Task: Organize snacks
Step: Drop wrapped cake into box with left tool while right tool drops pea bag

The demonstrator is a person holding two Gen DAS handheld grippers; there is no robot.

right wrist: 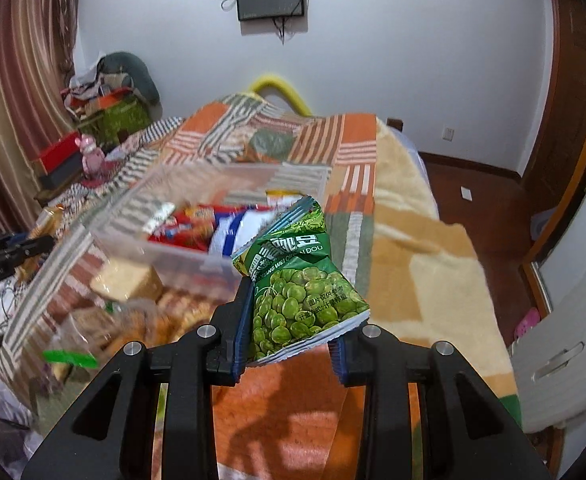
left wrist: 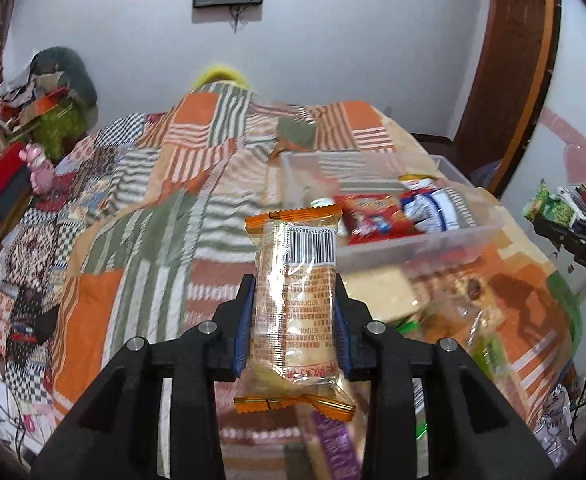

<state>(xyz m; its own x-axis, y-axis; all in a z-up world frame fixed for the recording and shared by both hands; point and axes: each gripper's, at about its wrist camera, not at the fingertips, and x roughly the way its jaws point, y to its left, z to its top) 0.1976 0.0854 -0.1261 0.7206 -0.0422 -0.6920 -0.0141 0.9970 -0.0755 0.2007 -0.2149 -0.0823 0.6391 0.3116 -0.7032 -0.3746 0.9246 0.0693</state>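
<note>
My left gripper (left wrist: 295,320) is shut on a clear biscuit packet with orange ends (left wrist: 295,304), held upright above the bed. My right gripper (right wrist: 293,320) is shut on a green pea snack bag (right wrist: 299,292), also seen at the right edge of the left wrist view (left wrist: 551,206). A clear plastic bin (left wrist: 421,246) lies on the patchwork bedspread ahead of both grippers; it holds a red packet (left wrist: 377,218) and a blue-and-white packet (left wrist: 433,204). The bin also shows in the right wrist view (right wrist: 189,264).
A clear bag of loose snacks (left wrist: 465,300) lies in front of the bin, also in the right wrist view (right wrist: 105,320). A purple packet (left wrist: 333,440) lies below my left gripper. Boxes and a pink toy (left wrist: 39,168) clutter the left bedside. A white stool (right wrist: 565,360) stands right.
</note>
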